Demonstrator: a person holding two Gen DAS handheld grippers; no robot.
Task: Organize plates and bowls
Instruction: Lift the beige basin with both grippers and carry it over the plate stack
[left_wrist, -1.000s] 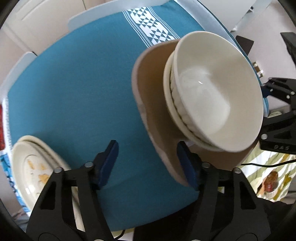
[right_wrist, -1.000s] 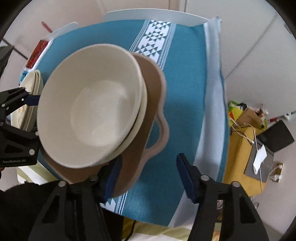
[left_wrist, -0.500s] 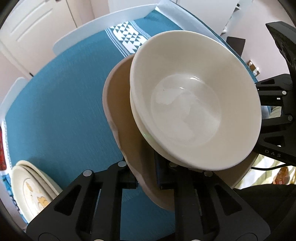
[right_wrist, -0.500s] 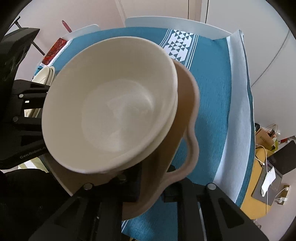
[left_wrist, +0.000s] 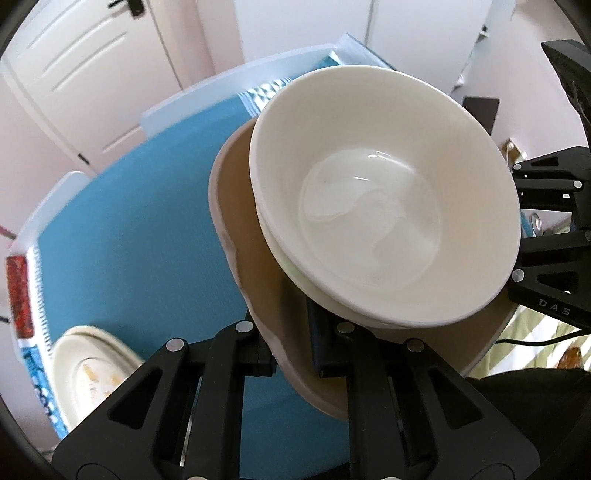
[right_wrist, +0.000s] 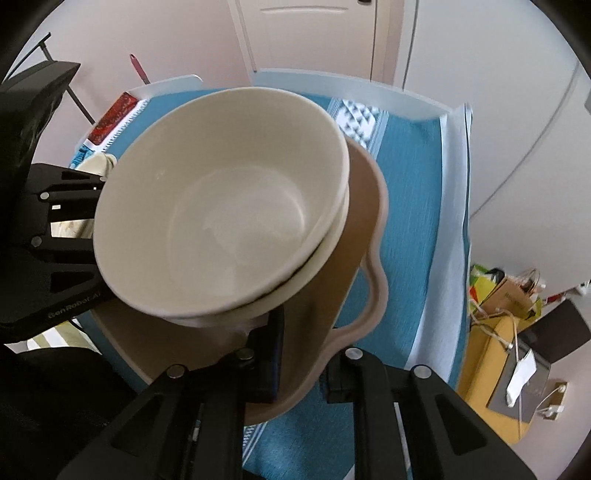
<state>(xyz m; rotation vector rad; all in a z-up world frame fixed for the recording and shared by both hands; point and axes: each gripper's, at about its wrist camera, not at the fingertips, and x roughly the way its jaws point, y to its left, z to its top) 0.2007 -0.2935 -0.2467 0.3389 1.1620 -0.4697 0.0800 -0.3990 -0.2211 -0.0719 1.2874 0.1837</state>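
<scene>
A tan plate (left_wrist: 240, 236) with a wavy rim carries stacked cream bowls (left_wrist: 388, 206). My left gripper (left_wrist: 295, 350) is shut on the plate's near edge. My right gripper (right_wrist: 301, 358) is shut on the opposite edge of the same tan plate (right_wrist: 354, 288), with the bowls (right_wrist: 221, 206) above it. The plate is held above the teal tablecloth (left_wrist: 129, 229). Each gripper's body shows at the side of the other's view. A pile of cream plates (left_wrist: 92, 373) with a yellow print lies on the cloth at the lower left.
The table (right_wrist: 454, 206) has white edges and chairs behind it. A red patterned item (left_wrist: 16, 291) lies at the table's left edge. A yellow side table (right_wrist: 495, 373) with cables and bags (right_wrist: 509, 291) stands to the right. A white door (left_wrist: 74, 62) is behind.
Both grippers closed on the tan plate's edges and lifted it with the bowls off the tablecloth; the table now looks farther away.
</scene>
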